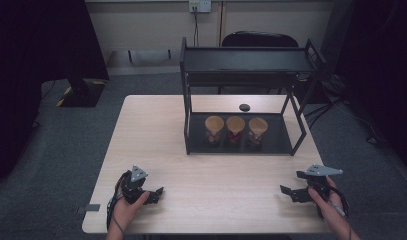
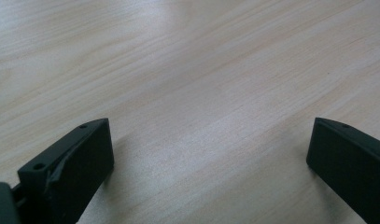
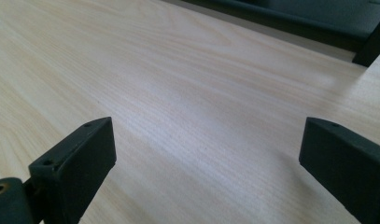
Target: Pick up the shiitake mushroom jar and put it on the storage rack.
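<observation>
Grippers rest on the table (image 1: pixel 156 125), yours: left gripper (image 1: pixel 159 192) and right gripper (image 1: pixel 284 190) jaws wide, empty, cups (image 1: pixel 236 129) well ahead, ready to reach.

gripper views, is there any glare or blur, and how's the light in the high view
Left gripper view: a soft pale sheen on the table, wood grain sharp, near jaws slightly soft. Right gripper view: similar sheen mid-table, the black rack at the top blurred. High view: dim, dark corners, the three cups shaded under the shelf.
</observation>
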The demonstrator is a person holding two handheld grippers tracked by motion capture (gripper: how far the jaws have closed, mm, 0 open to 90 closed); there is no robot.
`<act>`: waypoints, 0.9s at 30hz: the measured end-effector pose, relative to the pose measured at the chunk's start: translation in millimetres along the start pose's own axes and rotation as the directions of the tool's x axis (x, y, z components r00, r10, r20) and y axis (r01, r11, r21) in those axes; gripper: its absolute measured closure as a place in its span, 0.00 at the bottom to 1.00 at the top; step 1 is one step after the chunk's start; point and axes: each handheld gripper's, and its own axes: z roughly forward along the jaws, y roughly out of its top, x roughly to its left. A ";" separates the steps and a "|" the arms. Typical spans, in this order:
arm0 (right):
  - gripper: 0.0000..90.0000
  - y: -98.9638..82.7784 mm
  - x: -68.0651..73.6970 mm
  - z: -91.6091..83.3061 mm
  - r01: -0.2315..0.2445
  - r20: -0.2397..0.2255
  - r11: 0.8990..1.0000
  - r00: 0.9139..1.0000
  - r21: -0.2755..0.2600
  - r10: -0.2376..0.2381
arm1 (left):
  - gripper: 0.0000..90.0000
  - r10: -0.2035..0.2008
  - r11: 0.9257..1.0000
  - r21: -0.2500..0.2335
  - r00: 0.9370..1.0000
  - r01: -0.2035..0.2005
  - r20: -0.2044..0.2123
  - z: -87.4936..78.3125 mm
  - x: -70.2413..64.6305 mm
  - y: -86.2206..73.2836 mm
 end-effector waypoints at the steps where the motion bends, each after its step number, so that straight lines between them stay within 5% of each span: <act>1: 0.03 -0.9 -0.1 -0.4 0.000 0.000 1.000 1.000 0.002 0.000 | 0.00 0.000 1.000 0.000 1.000 0.000 0.000 0.0 0.0 0.0; 27: 0.03 -14.9 -4.2 -11.4 0.010 -0.013 0.999 1.000 0.041 -0.010 | 0.00 0.000 1.000 0.000 1.000 0.000 0.000 0.0 0.0 0.0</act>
